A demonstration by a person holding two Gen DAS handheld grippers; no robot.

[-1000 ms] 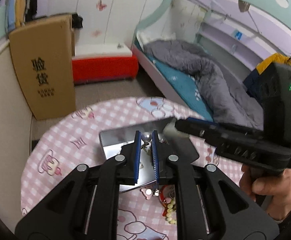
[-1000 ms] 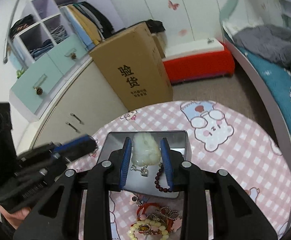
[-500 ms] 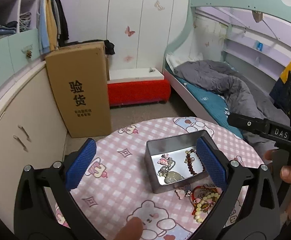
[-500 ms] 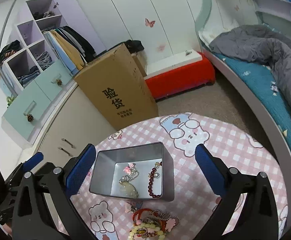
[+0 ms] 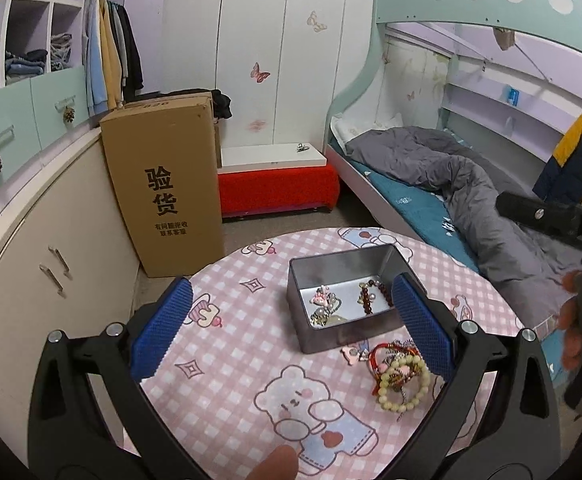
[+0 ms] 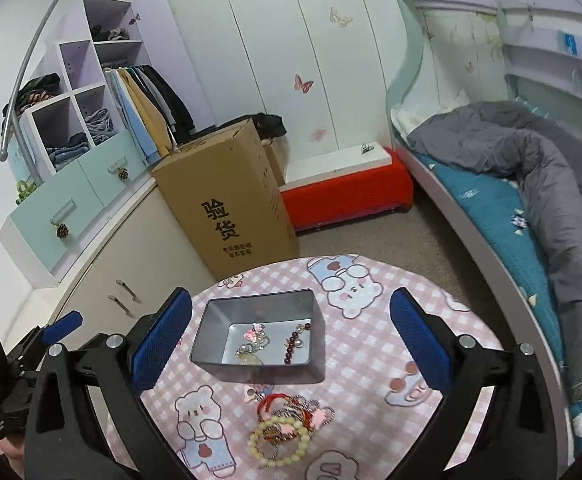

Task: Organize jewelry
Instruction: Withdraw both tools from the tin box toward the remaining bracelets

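A grey metal tin [image 5: 333,334] [image 6: 211,356] stands on a round pink checked table [image 5: 227,356] [image 6: 375,356]. Inside lie a pale pendant on a chain [image 6: 249,358], a pink charm [image 5: 321,298] and a dark red bead bracelet [image 6: 293,344] [image 5: 367,300]. A tangled pile of jewelry [image 5: 399,372] [image 6: 287,428], with a cream bead bracelet and red cords, lies on the table in front of the tin. My left gripper [image 5: 289,324] is open and empty, raised above the table. My right gripper [image 6: 289,332] is open and empty, also raised.
A tall cardboard box [image 5: 167,184] stands on the floor behind the table. A red bench [image 5: 277,190] and a bunk bed with a grey duvet [image 5: 451,184] lie beyond. Cabinets [image 5: 31,272] line the left. The right gripper's body [image 5: 551,220] shows at the right edge.
Both grippers opened and let their pieces fall into the tin, the right one its pale pendant. Both then pulled back and up from the tin.
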